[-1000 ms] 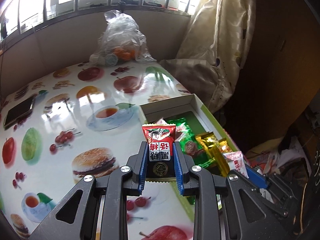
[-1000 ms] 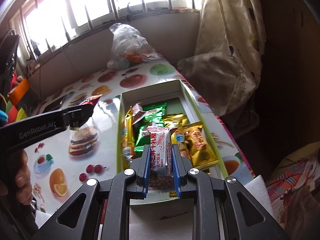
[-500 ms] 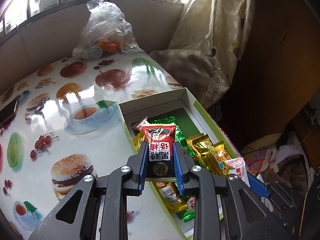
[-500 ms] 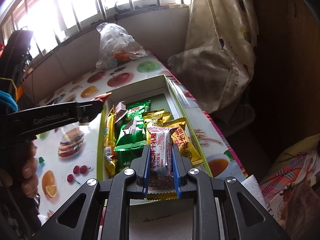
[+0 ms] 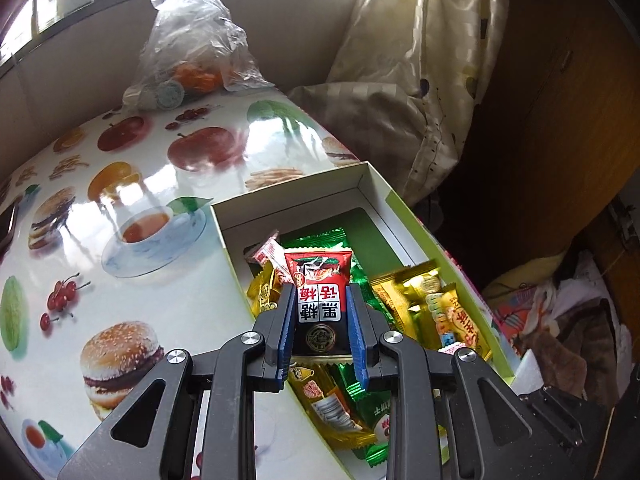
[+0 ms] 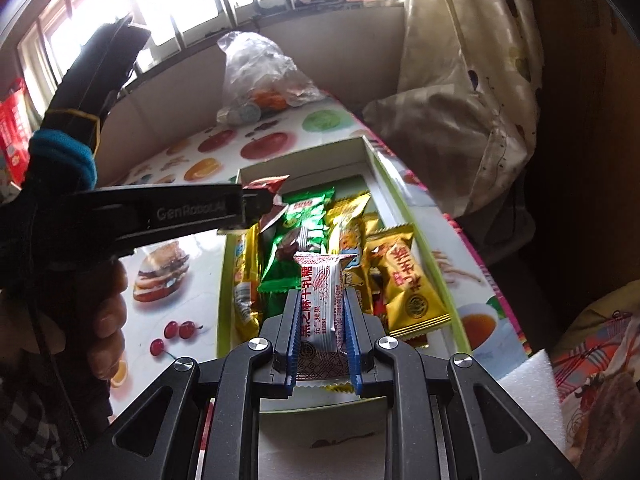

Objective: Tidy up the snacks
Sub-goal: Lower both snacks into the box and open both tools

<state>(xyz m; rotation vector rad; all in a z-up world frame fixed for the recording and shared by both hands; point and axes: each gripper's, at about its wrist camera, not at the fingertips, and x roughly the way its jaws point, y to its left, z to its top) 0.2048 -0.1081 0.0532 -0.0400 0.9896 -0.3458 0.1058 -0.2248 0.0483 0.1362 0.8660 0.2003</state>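
Your left gripper [image 5: 320, 320] pinches a red-and-black snack packet [image 5: 319, 300] between the blue pads, jaws pressed onto its sides. Your right gripper [image 6: 322, 332] pinches a white packet with red print [image 6: 320, 304] the same way.

What changed: a second ago the left gripper was above the fruit-print table [image 5: 120, 184], just short of the box's left wall; it has since slid across and dipped, so the red-and-black packet now hangs over the box [image 5: 372, 184] interior, above the green wrappers [image 5: 320, 240] near the left wall. The right-wrist view confirms it: the left gripper's tip crosses the left edge of the box with the packet over the far-left part. The right gripper has barely shifted; it holds the white packet over the near end of the box, above the gold packets [image 6: 404, 288].

The box sits along the table's right edge, already filled with green and gold wrappers; its far end is bare. A clear plastic bag [image 5: 192, 48] sits at the table's far edge, untouched.

Reading: both packets are in carry, neither released. The left one looks ready to drop; lower a bit and open. The pile is loose, so the packet may slide off the wrappers on landing.
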